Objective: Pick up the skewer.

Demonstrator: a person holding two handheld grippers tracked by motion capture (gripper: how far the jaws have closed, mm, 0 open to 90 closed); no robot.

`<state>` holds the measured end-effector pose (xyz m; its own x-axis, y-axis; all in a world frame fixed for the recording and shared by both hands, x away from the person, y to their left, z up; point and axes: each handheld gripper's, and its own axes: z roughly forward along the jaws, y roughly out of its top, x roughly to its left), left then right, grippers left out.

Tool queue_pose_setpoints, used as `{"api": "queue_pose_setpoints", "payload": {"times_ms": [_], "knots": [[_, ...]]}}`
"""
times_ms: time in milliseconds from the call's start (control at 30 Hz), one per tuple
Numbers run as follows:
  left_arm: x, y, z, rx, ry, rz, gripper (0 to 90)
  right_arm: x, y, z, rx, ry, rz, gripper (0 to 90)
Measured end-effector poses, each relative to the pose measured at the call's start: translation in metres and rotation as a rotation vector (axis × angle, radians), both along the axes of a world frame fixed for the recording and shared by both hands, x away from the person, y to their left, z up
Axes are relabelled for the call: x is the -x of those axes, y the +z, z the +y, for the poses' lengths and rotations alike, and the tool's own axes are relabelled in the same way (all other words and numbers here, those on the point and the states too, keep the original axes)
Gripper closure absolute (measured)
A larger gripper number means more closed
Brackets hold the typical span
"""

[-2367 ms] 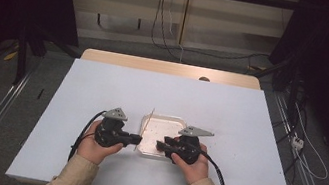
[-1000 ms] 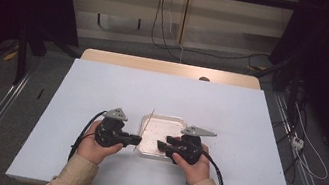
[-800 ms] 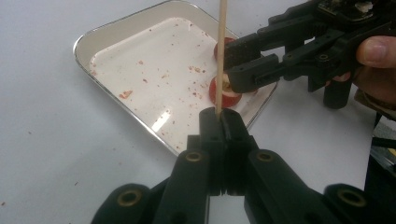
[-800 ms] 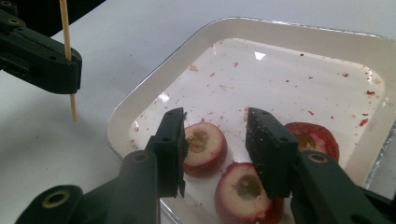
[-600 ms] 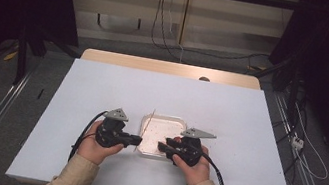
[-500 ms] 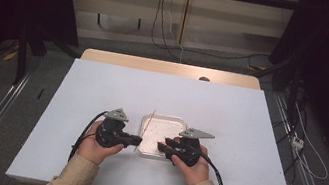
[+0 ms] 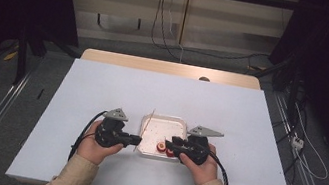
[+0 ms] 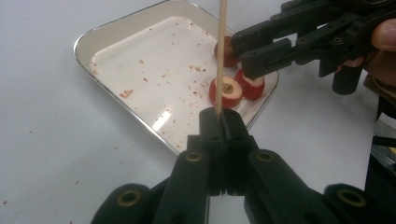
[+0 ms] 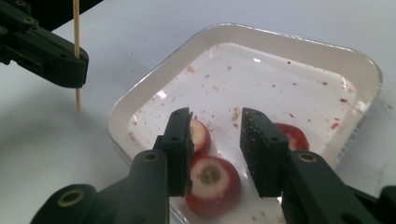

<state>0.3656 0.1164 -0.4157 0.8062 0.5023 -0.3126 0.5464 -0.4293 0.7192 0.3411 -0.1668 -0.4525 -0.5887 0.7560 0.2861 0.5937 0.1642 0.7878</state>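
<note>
Tray (image 9: 140,95) holds three red fruit slices (image 9: 212,184) at 5 o'clock; right gripper (image 9: 215,140) spread over them, jaws just closing; left gripper (image 8: 219,123) pinches skewer (image 8: 221,51).

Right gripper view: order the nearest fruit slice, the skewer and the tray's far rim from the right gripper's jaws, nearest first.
1. Nearest fruit slice: just below the jaws, at the tray's near end.
2. Skewer: upper left, upright in the left gripper.
3. Tray's far rim: top right, beyond everything.
</note>
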Motion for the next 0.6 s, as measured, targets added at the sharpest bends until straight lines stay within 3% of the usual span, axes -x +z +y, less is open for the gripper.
{"api": "queue_pose_setpoints", "payload": {"times_ms": [200, 267, 600], "knots": [[0.000, -0.001, -0.001, -0.003, 0.003, 0.000, 89.4, 0.008, -0.005, -0.014, 0.013, -0.007, 0.026, 65.3], [0.000, -0.001, -0.001, -0.003, 0.002, 0.004, 89.4, 0.010, -0.007, -0.015, -0.007, -0.011, 0.037, 65.3], [0.000, -0.002, -0.002, -0.010, -0.004, 0.007, 89.4, 0.011, -0.011, -0.004, -0.063, 0.012, 0.064, 64.0]]}}
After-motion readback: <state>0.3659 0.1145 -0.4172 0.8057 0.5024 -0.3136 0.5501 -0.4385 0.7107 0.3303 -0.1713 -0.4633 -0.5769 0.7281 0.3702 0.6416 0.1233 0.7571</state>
